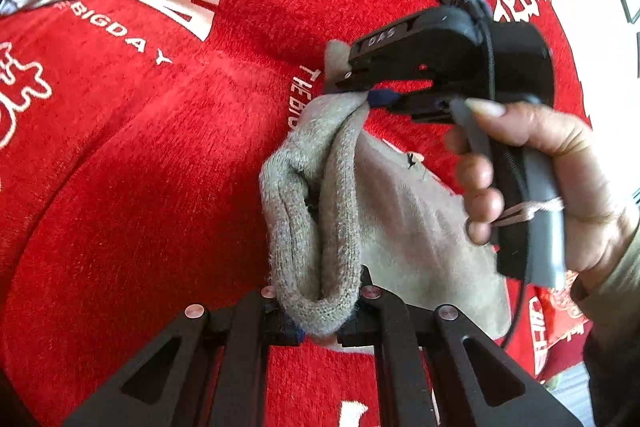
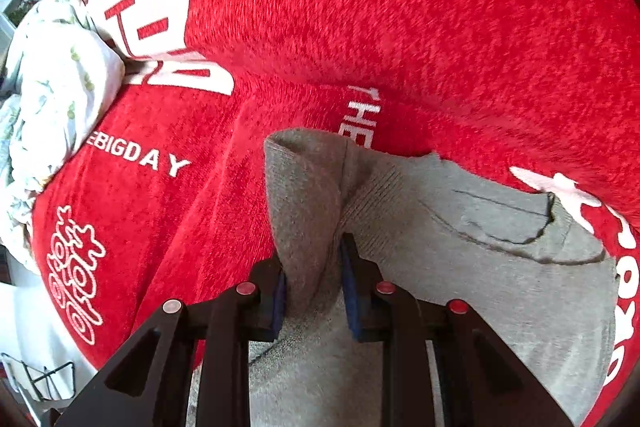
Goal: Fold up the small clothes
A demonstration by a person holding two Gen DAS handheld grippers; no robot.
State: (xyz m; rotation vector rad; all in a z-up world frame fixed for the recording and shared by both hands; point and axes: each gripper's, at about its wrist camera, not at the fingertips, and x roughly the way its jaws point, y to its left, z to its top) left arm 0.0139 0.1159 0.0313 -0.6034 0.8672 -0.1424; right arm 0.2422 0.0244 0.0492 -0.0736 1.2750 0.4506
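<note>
Red plush blanket with white lettering covers everything under my grippers. My left gripper pinches a rolled edge of the grey garment; my right gripper clamps another fold of it. Beyond my left gripper, a floral white cloth lies bunched.

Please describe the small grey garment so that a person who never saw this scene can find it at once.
A red blanket with white lettering covers the whole surface. Near its middle, the grey knitted garment is lifted between the left gripper and the right gripper. It is plain grey, unlike the white floral cloth at the edge.
</note>
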